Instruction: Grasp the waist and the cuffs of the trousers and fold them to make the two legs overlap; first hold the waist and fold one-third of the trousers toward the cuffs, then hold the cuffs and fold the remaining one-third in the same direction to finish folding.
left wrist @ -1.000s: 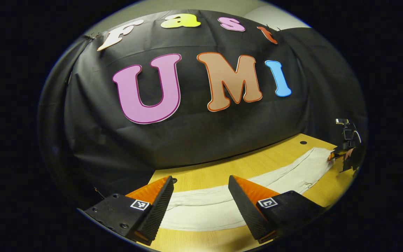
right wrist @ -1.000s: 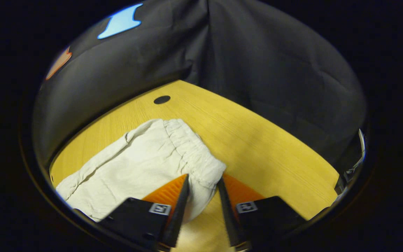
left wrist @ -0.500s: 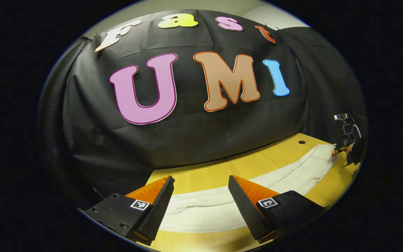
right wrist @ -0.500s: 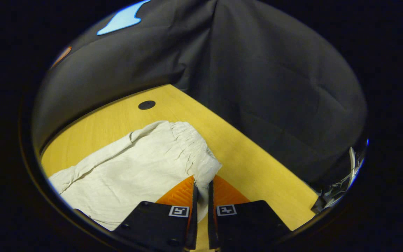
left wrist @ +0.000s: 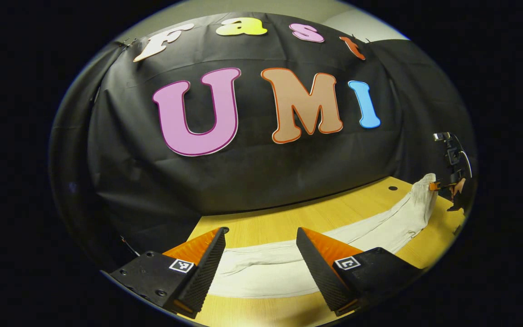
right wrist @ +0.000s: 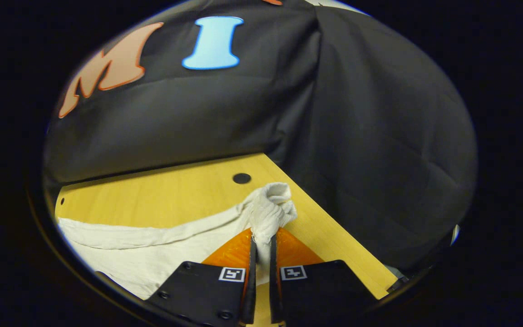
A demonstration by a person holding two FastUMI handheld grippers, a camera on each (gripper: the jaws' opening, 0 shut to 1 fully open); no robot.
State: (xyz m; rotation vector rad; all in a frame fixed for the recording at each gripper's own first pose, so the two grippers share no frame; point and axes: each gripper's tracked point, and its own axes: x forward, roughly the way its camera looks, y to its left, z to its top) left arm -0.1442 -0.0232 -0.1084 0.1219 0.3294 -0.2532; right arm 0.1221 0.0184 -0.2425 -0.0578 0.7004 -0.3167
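Cream trousers (left wrist: 288, 268) lie lengthwise across the yellow table (left wrist: 270, 225). In the left gripper view my left gripper (left wrist: 257, 247) stands open just above the cuff end, fabric showing between its fingers without touching them. Far right in that view the right gripper (left wrist: 434, 186) holds the waist end lifted off the table. In the right gripper view my right gripper (right wrist: 261, 247) is shut on the bunched elastic waist (right wrist: 270, 206), which rises above the fingers, while the legs of the trousers (right wrist: 152, 247) trail off to the left on the table (right wrist: 161, 193).
Black cloth walls stand close behind the table on two sides. A small dark hole (right wrist: 242, 178) is set in the tabletop near the far corner, also seen as the hole (left wrist: 392, 188). The table's right edge (right wrist: 343, 240) runs just beside the right gripper.
My right gripper went from open to shut on the waist, then lifted it, bunching the waistband upward. The left gripper stayed open over the cuffs, barely shifting.
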